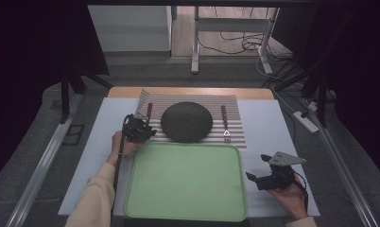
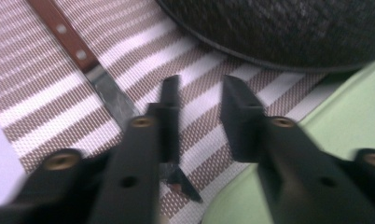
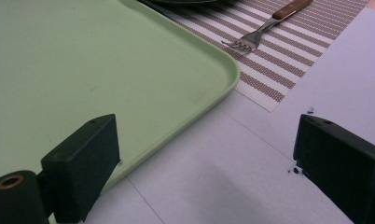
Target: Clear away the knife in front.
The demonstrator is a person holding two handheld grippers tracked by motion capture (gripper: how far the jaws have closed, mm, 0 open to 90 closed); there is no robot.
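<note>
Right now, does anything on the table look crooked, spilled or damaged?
Nothing stands out. The dark plate sits centred on the striped placemat, with the knife on one side and the fork on the other, both lying straight. The green tray lies square and bare. No spills or breakage.

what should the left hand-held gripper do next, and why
Probably shift a little toward the knife and close. The left hand-held gripper is open low over the striped placemat, and the blade lies just outside one jaw, not between them.
</note>
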